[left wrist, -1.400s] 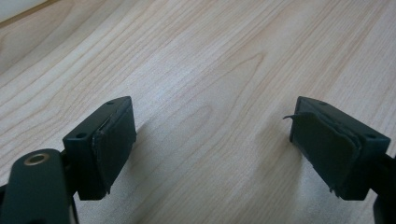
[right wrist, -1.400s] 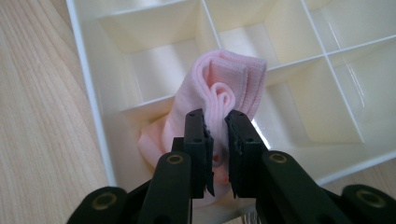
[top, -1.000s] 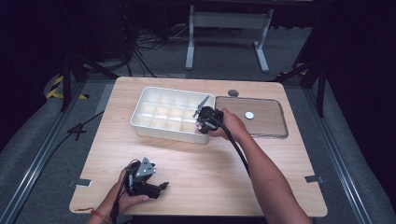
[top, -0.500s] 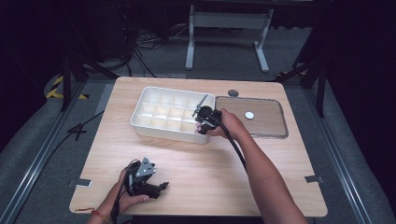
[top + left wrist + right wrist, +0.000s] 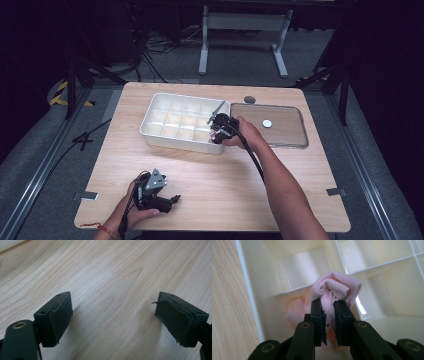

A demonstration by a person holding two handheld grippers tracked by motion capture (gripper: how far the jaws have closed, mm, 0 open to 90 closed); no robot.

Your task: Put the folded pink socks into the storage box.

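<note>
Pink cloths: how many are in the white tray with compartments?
1. The pink cloth sits in a near corner compartment of the white tray, pinched by the right gripper. Others may be hidden behind the right gripper in the high view.

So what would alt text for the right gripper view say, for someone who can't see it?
Two black jaws of the right gripper pinch a bunched pink cloth inside a corner compartment of a white divided tray. Wooden tabletop shows along the left.

Soft pale pink ribbed cloth (image 5: 336,291), bunched and folded, pinched upright, inside a corner compartment of the white plastic divided tray (image 5: 162,137), against the glossy divider walls
</note>
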